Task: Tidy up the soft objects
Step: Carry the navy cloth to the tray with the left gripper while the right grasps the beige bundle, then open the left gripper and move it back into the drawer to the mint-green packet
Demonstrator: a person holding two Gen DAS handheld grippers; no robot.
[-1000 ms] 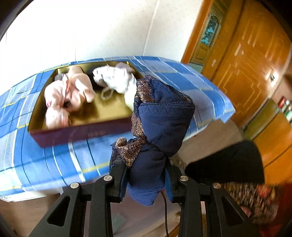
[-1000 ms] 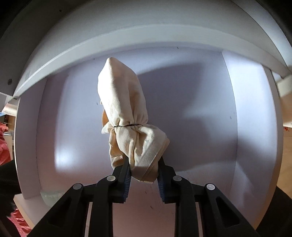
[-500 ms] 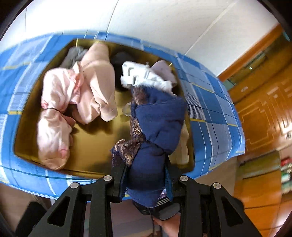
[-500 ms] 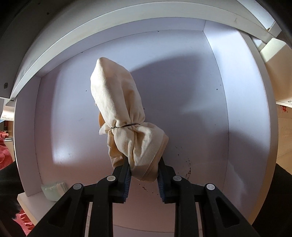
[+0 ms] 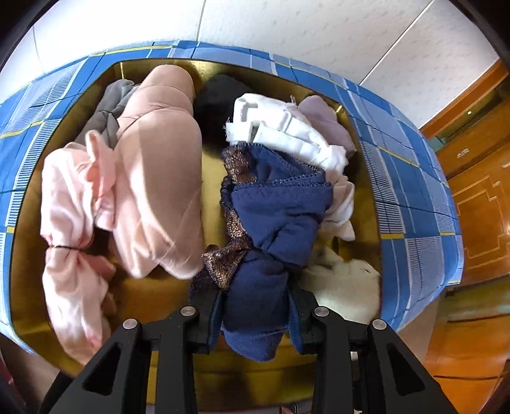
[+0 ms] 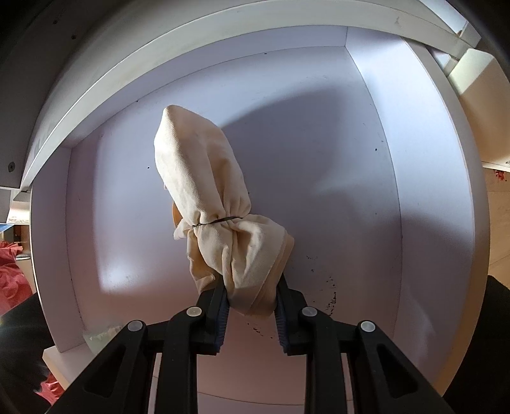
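My left gripper (image 5: 256, 313) is shut on a navy blue cloth bundle (image 5: 274, 219) with brown lace trim, held over a gold-lined box (image 5: 153, 299). Inside the box lie a pale pink bundle (image 5: 73, 223), a beige-pink bundle (image 5: 156, 178), a white bundle (image 5: 287, 133), a mauve piece (image 5: 328, 124), a dark piece (image 5: 220, 95) and a cream piece (image 5: 347, 283). My right gripper (image 6: 250, 302) is shut on a cream cloth bundle (image 6: 207, 197) tied with a thin band, hanging inside a white drawer (image 6: 318, 159).
The box rests on a blue checked cloth (image 5: 411, 178) against a white wall (image 5: 287, 28). Orange wooden doors and floor (image 5: 478, 203) lie to the right. Dark specks (image 6: 328, 293) dot the drawer bottom. Red fabric (image 6: 12, 274) shows at the left of the drawer.
My left gripper has carried the navy bundle from beside the table to right above the box, which now fills the view. The right gripper rolled slightly over the drawer, still holding the cream bundle.
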